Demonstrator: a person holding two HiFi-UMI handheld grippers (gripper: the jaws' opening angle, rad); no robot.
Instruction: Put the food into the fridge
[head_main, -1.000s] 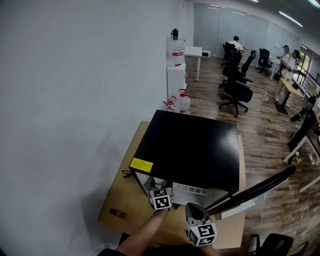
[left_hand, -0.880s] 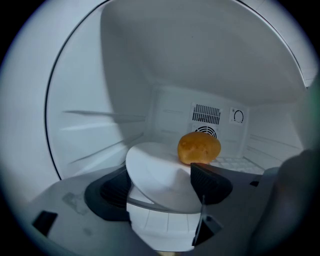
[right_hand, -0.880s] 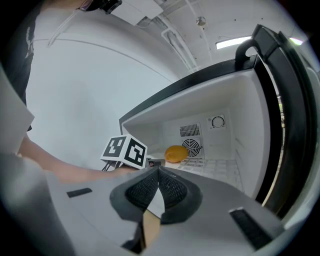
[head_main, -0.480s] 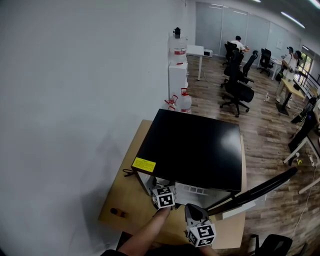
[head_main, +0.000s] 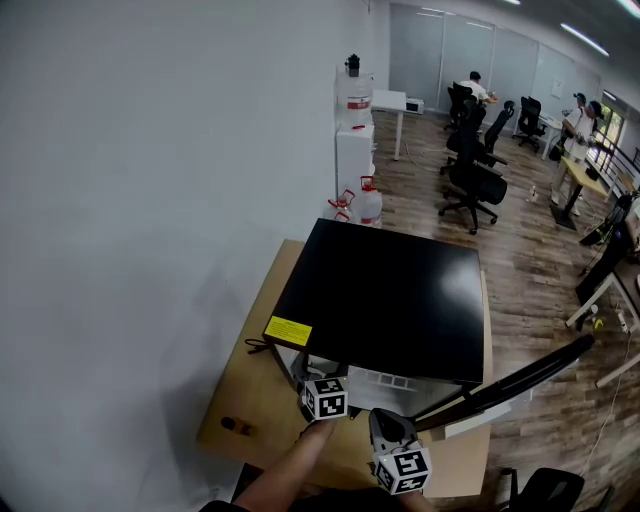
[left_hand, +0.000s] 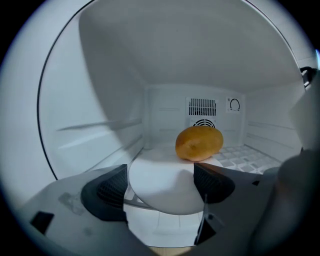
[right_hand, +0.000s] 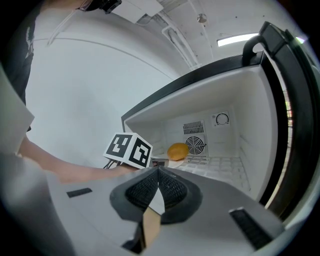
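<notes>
An orange-yellow rounded piece of food (left_hand: 198, 143) lies on a white plate (left_hand: 160, 185) on the shelf inside the small white-lined fridge (left_hand: 115, 75). My left gripper (left_hand: 162, 184) reaches into the fridge; its jaws have just been opening and stand wide on either side of the plate's near rim, pads off it. From the right gripper view the food (right_hand: 177, 151) sits in front of the fan grille, behind the left gripper's marker cube (right_hand: 128, 149). My right gripper (right_hand: 158, 186) hangs outside the fridge mouth, shut with nothing in it.
The black-topped fridge (head_main: 385, 300) stands on a wooden table (head_main: 250, 400) against a white wall; its door (head_main: 510, 380) swings open to the right. A small dark object (head_main: 235, 425) lies at the table's left. Water bottles (head_main: 365, 205), chairs and people are far behind.
The left gripper's marker cube has rolled slightly at the fridge mouth. The right gripper has kept still.
</notes>
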